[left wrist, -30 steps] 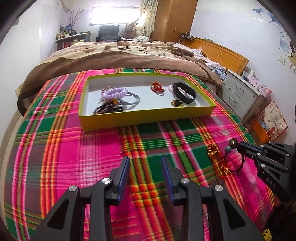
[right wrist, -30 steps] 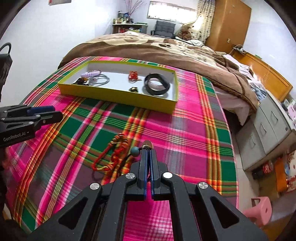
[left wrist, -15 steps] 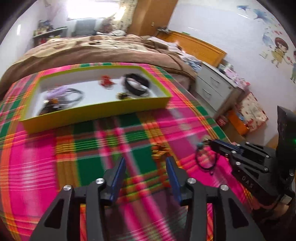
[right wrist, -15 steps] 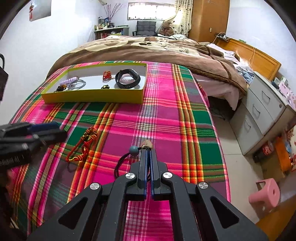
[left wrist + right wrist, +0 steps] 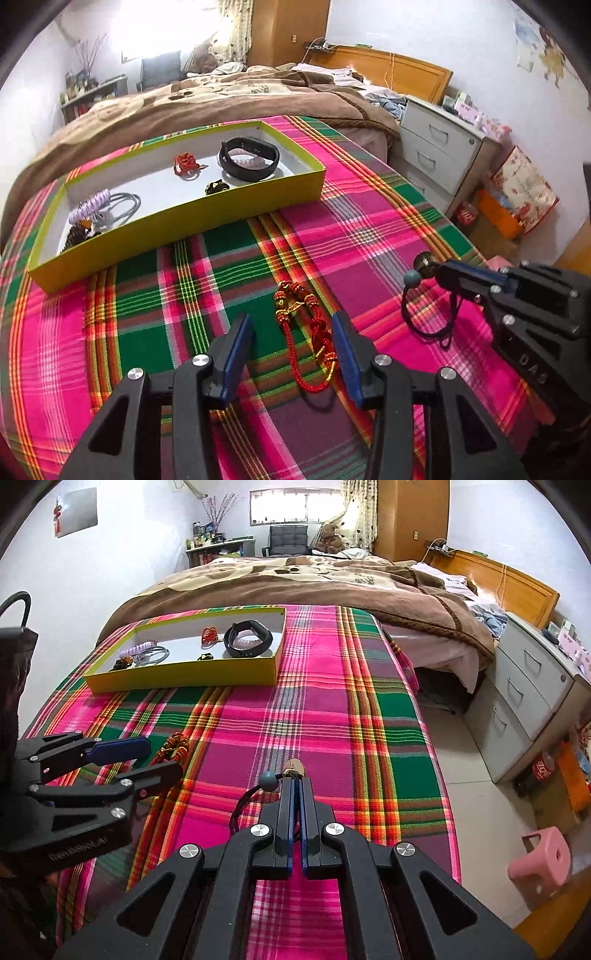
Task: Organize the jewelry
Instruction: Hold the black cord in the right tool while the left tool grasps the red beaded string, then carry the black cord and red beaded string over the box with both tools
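**Red cord between the left tool's fingers, black cord gripped on the right**

The left tool (image 5: 293, 343) hangs with its fingers spread wide over the plaid cloth (image 5: 140, 325), and the red cord bracelet (image 5: 306, 332) lies on the cloth in the gap between them, touched by neither as far as can be seen. The right tool (image 5: 295, 794) has its fingers pressed together on a black cord bracelet (image 5: 428, 317) (a teal bead and a brownish one sit at the fingertips), whose loop hangs down toward the cloth. Farther back sits the yellow box (image 5: 177, 225), holding a black band (image 5: 249, 158), a small red knot (image 5: 186, 164), a lilac coil (image 5: 88, 208), a grey ring and some dark beads.
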The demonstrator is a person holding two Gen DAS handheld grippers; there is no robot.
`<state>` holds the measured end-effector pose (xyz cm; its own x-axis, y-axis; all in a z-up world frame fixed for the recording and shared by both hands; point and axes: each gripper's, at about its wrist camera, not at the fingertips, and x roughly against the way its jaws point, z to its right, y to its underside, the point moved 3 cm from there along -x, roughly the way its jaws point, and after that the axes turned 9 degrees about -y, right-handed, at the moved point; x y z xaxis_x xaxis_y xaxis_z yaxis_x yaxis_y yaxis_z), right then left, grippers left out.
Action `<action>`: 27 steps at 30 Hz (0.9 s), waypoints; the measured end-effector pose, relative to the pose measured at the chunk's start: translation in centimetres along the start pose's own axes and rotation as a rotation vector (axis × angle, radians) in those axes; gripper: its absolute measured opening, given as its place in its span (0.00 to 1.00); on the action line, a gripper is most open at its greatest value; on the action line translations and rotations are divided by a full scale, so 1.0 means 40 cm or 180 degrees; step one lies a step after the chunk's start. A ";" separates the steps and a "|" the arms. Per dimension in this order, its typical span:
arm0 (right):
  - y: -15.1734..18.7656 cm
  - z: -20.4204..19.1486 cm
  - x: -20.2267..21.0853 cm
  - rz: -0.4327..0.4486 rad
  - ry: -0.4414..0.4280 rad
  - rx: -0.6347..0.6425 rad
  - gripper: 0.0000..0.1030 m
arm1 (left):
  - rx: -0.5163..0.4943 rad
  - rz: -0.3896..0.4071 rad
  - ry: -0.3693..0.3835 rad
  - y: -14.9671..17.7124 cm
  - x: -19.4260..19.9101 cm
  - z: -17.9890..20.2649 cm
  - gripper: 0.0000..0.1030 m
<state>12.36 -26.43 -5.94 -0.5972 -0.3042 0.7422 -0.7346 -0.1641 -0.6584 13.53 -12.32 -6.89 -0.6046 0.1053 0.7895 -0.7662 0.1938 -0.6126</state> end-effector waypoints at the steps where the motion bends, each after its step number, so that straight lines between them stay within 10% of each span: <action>1: 0.000 0.000 0.000 0.0004 -0.0008 0.0000 0.02 | -0.0045 0.0000 -0.0073 0.001 0.000 0.003 0.37; 7: 0.000 -0.002 -0.003 0.0007 -0.0033 -0.0021 0.02 | -0.0066 0.0009 -0.0165 0.005 0.006 -0.012 0.13; 27: -0.011 -0.022 0.007 0.0090 -0.0099 -0.0072 0.02 | 0.0149 0.0295 -0.0181 -0.005 0.079 -0.085 0.11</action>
<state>12.23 -25.62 -5.34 -0.6077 -0.3374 0.7189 -0.7249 -0.1338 -0.6757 12.51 -8.72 -4.13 -0.6836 0.0650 0.7270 -0.7151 0.1400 -0.6849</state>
